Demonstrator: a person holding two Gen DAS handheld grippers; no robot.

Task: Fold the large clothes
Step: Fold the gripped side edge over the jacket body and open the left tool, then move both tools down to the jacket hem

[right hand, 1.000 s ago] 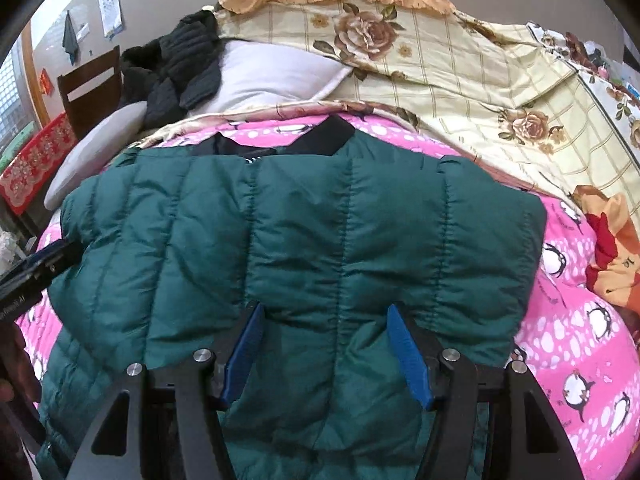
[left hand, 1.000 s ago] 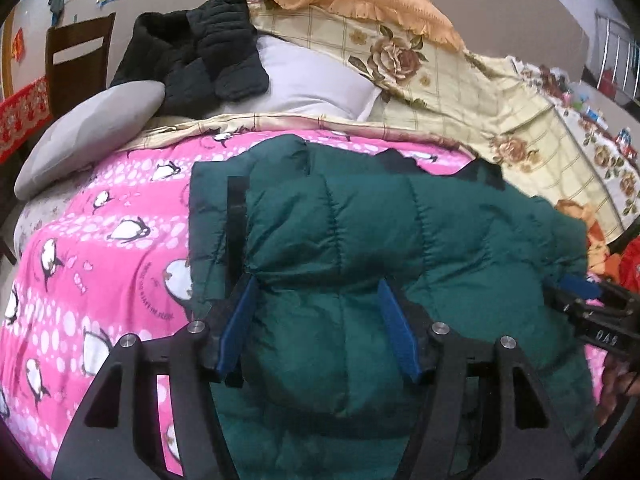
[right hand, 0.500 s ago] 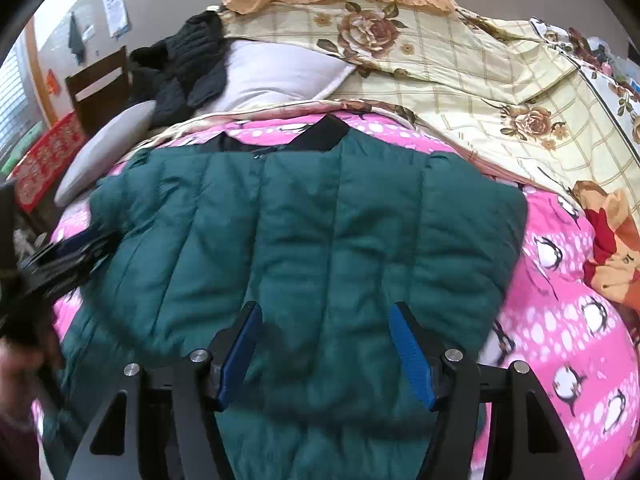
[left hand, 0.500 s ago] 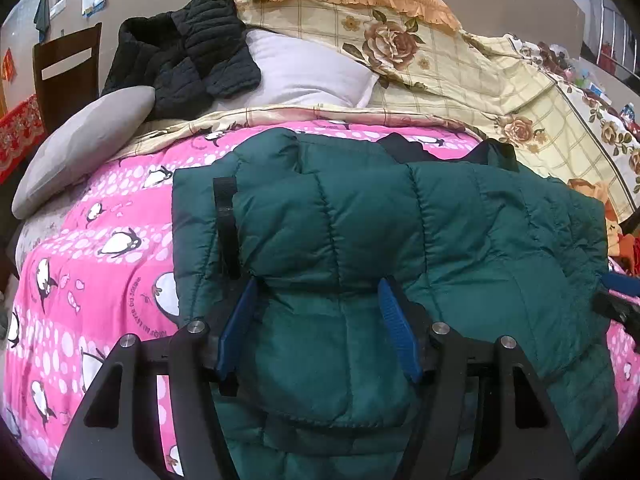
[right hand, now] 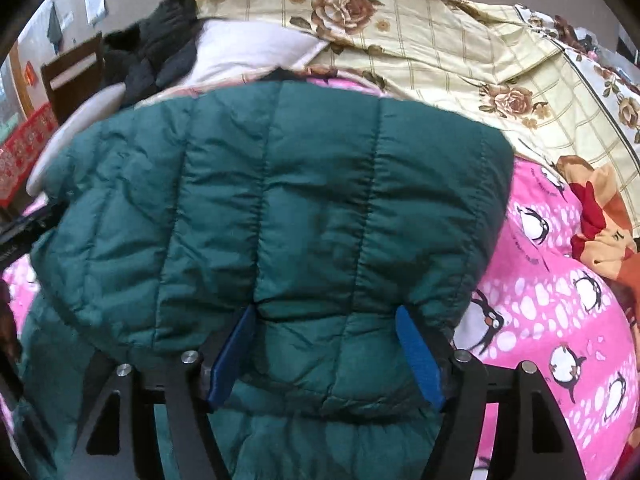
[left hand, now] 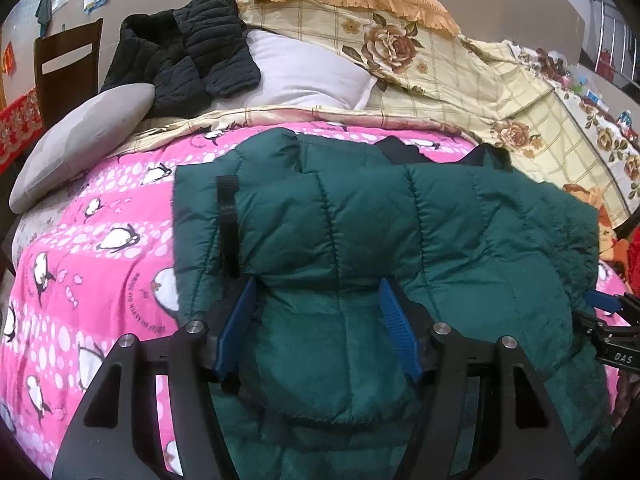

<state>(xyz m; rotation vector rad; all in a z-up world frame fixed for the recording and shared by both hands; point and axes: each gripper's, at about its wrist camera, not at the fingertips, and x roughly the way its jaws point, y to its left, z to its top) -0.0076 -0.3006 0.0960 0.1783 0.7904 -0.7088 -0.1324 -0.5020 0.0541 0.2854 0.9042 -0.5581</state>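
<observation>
- The green puffer jacket (left hand: 400, 240) lay on the pink penguin blanket (left hand: 100, 240) spread over the bed, its dark collar toward the floral quilt (left hand: 460, 80) and pillows at the head of the bed.
- The fold looked partly done: the lower hem had been brought up over the body, so a doubled, bulging layer sat on top, and a sleeve or side panel with a black strap (left hand: 228, 224) lay flat along the left edge.
- The left gripper (left hand: 316, 328) had its blue pads on either side of a thick bunch of the folded hem; the padding filled the gap, and I read it as clamped on the jacket.
- The right gripper (right hand: 326, 356) straddled the same folded edge further right, and its jaws were opening with the padding between them, so that grip seemed to be letting go.
- The jacket's long axis ran from the grippers to the collar, away from the person.
- What was left, by my judgement: releasing both sides, flattening the puffed layer, and perhaps one more fold to make it compact.
</observation>
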